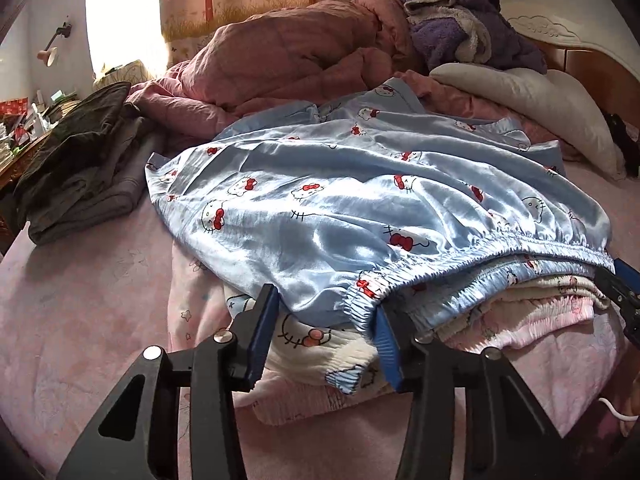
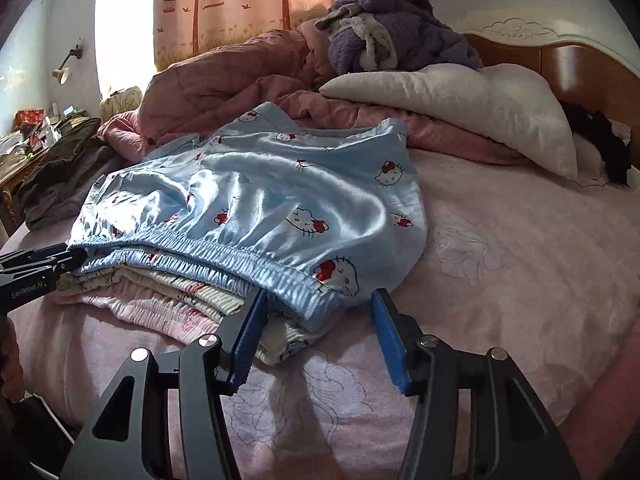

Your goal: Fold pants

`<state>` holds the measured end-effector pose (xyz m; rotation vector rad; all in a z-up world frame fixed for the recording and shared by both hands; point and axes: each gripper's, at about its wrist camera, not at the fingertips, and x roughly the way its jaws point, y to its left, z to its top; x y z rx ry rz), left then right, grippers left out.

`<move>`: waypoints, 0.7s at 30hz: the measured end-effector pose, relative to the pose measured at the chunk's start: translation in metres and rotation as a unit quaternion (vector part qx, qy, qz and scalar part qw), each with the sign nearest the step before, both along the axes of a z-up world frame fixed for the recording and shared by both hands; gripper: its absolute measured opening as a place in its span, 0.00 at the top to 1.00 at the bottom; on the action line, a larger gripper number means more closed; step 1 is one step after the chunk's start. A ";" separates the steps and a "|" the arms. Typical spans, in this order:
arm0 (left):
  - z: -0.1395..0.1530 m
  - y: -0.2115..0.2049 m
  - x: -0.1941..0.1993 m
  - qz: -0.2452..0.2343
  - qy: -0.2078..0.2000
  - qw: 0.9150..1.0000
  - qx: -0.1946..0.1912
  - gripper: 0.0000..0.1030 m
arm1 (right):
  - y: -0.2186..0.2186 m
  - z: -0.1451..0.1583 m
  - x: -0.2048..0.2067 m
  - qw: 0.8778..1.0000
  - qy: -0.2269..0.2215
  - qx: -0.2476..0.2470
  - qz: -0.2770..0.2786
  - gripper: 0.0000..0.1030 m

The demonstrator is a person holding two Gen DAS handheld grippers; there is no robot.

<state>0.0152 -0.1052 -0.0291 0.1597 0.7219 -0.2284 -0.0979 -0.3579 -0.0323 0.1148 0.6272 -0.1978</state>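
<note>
On the bed (image 2: 520, 240), each claw, left claw (image 1: 326, 332) and right claw (image 2: 316, 330), stands apart around the satin pants (image 1: 340, 184) waistband; closing low could snag the folded stack (image 2: 160, 300) beneath.

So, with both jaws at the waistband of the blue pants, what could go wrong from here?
1. The blue satin pants look slippery; the waistband may slide out of the left gripper or right gripper.
2. They lie on a stack of folded clothes; closing the jaws may catch a lower piece too.
3. The far legs look bunched, so a fold may come out uneven.
</note>
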 end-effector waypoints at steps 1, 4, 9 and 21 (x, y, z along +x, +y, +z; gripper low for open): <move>-0.001 0.000 0.001 0.003 0.001 1.000 0.000 0.55 | -0.002 -0.001 -0.002 1.000 0.001 0.001 -0.003 0.47; -0.003 -0.001 0.006 0.007 0.006 1.000 0.001 0.53 | -0.006 -0.001 0.000 1.000 0.003 0.006 -0.007 0.47; -0.004 0.001 0.011 0.012 0.007 1.000 -0.001 0.50 | -0.008 -0.007 0.015 1.000 0.010 0.007 -0.006 0.58; 0.026 0.038 -0.042 0.019 -0.047 0.998 -0.026 0.84 | 0.030 0.007 -0.005 0.999 -0.012 -0.012 0.039 0.93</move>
